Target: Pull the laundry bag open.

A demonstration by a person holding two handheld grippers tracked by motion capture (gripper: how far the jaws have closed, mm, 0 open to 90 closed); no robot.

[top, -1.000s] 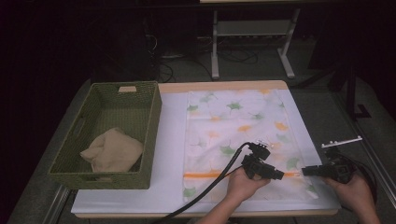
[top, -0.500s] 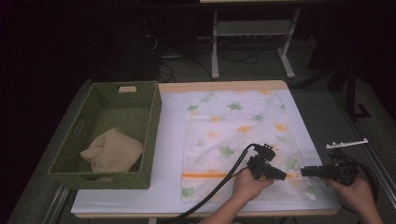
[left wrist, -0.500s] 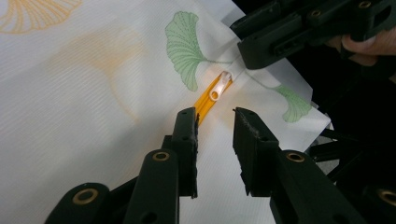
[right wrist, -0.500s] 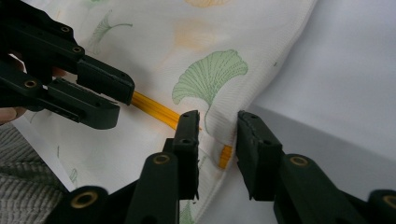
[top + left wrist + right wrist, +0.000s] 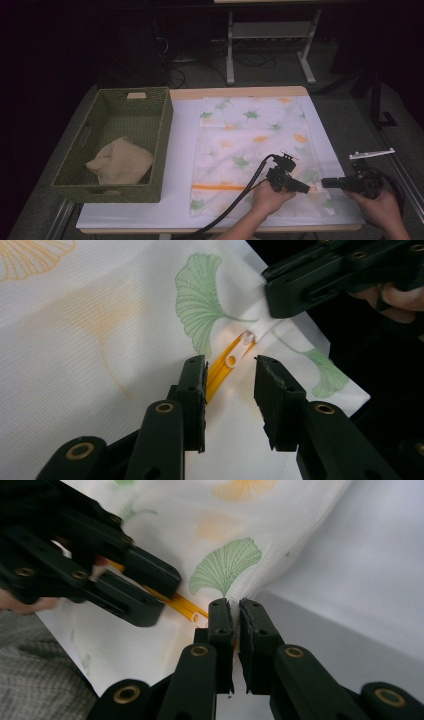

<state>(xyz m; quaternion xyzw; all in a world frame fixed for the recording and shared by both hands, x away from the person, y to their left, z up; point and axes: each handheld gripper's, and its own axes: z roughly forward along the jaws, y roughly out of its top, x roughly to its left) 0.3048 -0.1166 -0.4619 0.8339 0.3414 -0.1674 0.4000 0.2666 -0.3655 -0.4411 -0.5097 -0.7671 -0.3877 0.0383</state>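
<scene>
Zipper pull (image 5: 239, 351) sits near the bag's (image 5: 250, 135) right edge on the table (image 5: 180, 150), ungripped between the left gripper's (image 5: 230, 390) just-widened jaws, while the right gripper (image 5: 235, 611) has just pinched the bag's edge, readying the pull.

One mesh laundry bag (image 5: 250, 145) printed with ginkgo leaves is lying on one tabletop (image 5: 180, 165), and one orange zipper (image 5: 220, 371) with one white zipper pull (image 5: 240, 347) is running along it. One green woven basket (image 5: 117, 145) is sitting beside it, holding one beige cloth (image 5: 120, 161). Two hand-held grippers are working here: one left hand-held gripper (image 5: 304, 189) and one right hand-held gripper (image 5: 324, 183), each trailing one cable. Two hands are holding them.
</scene>
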